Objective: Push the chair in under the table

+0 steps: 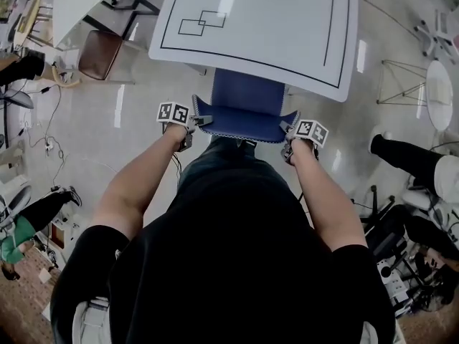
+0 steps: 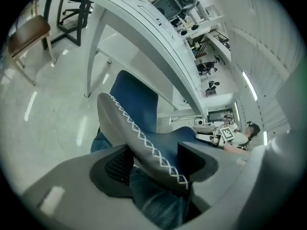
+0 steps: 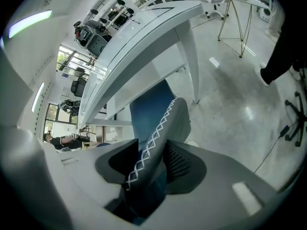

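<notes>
The blue fabric chair (image 1: 247,99), trimmed along its backrest with grey edging and white cross-stitching, is seen in the head view at the near edge of the white rectangular tabletop (image 1: 272,20), which is marked with thin black lines. The front of the seat is hidden under that edge, while the rest of the seat and the curved backrest are left outside, on the person's side. The backrest is gripped at both upper corners. The left tool (image 1: 199,120), grey with a marker cube on top, is set on the left corner. In the left gripper view the left tool (image 2: 154,161) is shown pinching the stitched edge of the chair (image 2: 144,128), with a dark textured pad pressed against the grey side. The right tool (image 1: 289,129) is set on the right corner, and in the right gripper view the right tool (image 3: 151,163) is likewise clamped on the stitched edge of the chair (image 3: 160,121). Blue jeans (image 2: 153,200) are seen below the left tool. A brown-seated chair with a metal frame (image 1: 100,52) is placed on the glossy pale floor (image 1: 136,120) left of the tabletop, and a small round white side table on gold wire legs (image 1: 439,92) is placed well to the right
</notes>
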`<state>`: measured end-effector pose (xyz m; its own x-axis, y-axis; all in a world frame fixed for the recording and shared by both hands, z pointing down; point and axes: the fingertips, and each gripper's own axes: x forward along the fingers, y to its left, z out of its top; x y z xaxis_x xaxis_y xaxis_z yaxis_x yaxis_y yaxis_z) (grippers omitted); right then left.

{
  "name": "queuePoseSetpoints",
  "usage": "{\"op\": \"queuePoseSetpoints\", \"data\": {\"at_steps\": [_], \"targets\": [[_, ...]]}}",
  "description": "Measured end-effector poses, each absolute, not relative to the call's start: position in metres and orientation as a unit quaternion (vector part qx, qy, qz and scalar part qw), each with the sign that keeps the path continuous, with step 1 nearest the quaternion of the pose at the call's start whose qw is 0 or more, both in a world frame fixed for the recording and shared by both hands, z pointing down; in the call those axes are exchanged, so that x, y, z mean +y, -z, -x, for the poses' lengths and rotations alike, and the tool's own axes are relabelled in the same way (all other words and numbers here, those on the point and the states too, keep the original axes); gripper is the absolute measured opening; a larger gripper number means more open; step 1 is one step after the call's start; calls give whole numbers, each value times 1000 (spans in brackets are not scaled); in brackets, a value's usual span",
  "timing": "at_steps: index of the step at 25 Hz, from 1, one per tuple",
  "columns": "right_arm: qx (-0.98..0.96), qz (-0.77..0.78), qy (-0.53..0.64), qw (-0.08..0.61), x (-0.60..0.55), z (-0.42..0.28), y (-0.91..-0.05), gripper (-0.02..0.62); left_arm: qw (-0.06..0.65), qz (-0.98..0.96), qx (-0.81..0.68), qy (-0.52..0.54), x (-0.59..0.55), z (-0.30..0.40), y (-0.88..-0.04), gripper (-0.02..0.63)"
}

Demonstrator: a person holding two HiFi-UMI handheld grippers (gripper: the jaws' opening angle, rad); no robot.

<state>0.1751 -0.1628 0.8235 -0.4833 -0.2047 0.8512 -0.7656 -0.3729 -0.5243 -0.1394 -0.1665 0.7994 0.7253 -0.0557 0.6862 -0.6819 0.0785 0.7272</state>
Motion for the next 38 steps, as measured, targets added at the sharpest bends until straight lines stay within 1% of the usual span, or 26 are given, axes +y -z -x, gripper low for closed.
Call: {"op": "queuePoseSetpoints", "data": {"at_steps": [13,32,38], "targets": [[-511,-483,-688,181,-226,-165,-817,196,672,-644,-277,-239,-243,148,-794,410],[-511,-503,-679,161,-285,-158,-829,195,662,-652,-288,-234,-312,157,-808,408],[-512,-507,-674,164,-292,-160,-833,195,657,-654,-288,-239,-316,155,-812,408]]}}
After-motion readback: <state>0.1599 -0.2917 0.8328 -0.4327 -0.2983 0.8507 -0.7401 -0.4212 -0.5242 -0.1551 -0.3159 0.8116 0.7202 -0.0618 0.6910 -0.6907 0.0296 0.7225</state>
